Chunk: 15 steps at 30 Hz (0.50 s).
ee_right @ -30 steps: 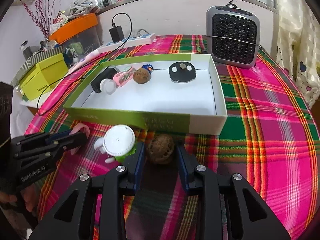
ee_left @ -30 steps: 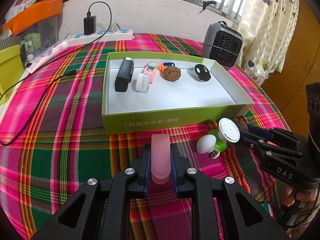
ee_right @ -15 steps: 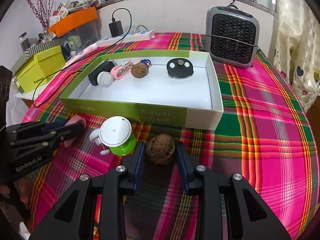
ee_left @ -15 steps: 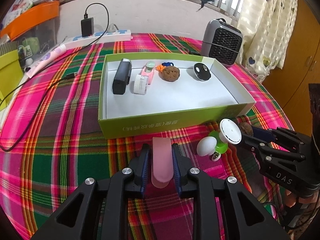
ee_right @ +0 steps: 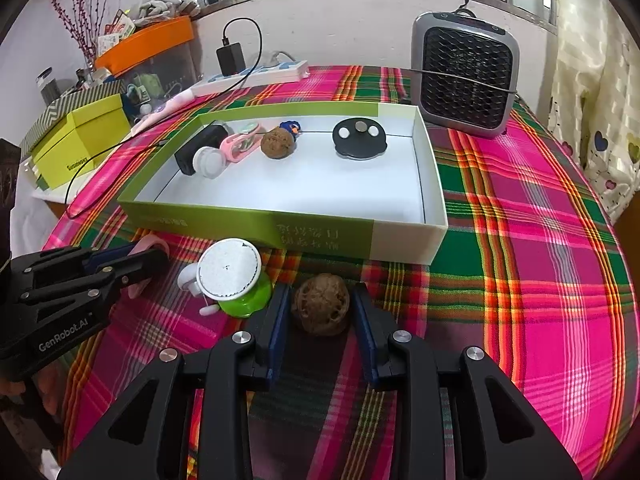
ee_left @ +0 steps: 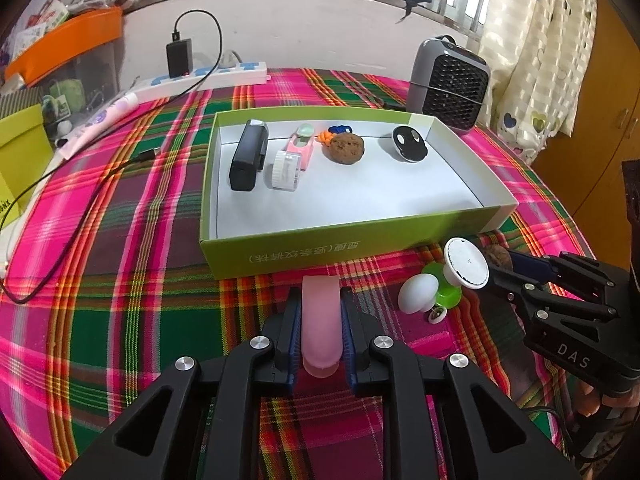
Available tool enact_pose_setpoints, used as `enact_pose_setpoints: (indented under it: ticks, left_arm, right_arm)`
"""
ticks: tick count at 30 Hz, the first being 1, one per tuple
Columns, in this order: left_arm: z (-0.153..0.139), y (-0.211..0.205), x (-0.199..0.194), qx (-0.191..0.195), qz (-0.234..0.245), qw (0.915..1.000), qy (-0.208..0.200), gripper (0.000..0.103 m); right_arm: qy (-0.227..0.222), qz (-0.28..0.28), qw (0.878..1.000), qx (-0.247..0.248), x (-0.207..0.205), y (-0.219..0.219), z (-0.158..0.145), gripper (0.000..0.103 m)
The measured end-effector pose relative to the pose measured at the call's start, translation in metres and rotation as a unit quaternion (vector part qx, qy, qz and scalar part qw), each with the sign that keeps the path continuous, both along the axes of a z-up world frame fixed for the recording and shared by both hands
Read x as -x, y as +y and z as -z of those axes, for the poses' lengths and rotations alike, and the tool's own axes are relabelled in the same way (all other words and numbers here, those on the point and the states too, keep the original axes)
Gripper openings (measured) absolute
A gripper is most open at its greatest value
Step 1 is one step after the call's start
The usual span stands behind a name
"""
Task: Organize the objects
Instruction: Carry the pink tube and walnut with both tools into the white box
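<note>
1. While both grippers rest low over the plaid worktop (ee_left: 120, 280), the left gripper (ee_left: 321, 320) has its fingers clamped fully onto a pink oblong piece (ee_left: 321, 316), gripped by its long sides, probably so it lifts level.
2. Just right of it, a green-and-white toy (ee_left: 444, 288) stands on the cloth, not yet collected.
3. Further right, the right gripper (ee_right: 320, 316) brackets a walnut (ee_right: 320, 308); its fingers are partly closed and sit at the shell's sides, though firm contact cannot be told.
4. Beyond all three lies the green box (ee_right: 256, 226), where a black case (ee_left: 248, 156), white roll (ee_left: 286, 170), second walnut (ee_left: 347, 149) and black disc (ee_left: 409, 144) line the far wall, leaving the near floor free for arrivals.
</note>
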<state>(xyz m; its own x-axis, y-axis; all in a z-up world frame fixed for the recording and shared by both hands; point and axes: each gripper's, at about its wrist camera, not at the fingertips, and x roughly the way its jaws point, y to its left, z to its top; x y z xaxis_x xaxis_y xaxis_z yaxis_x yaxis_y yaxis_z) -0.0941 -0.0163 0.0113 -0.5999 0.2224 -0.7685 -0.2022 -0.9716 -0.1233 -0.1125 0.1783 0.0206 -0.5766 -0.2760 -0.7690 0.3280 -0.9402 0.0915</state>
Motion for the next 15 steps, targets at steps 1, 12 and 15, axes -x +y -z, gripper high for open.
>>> enact_pose_setpoints:
  ticks: [1,12,15]
  left_arm:
    - [-0.0002,-0.0004,0.0001,0.0,-0.001,1.0,0.0,0.016]
    - [-0.0057,0.0025,-0.0037,0.001,-0.002,1.0,0.004,0.016]
    - [-0.0089,0.0022,-0.0038,0.0,-0.004,1.0,0.005,0.016]
  right_arm:
    - [0.0,0.0,1.0,0.001,-0.0001,0.0,0.0,0.032]
    - [0.003,0.001,1.0,0.007,-0.0013,0.0007,-0.0014,0.031]
    - [0.004,0.0,1.0,0.009,-0.0024,0.001,-0.0021,0.031]
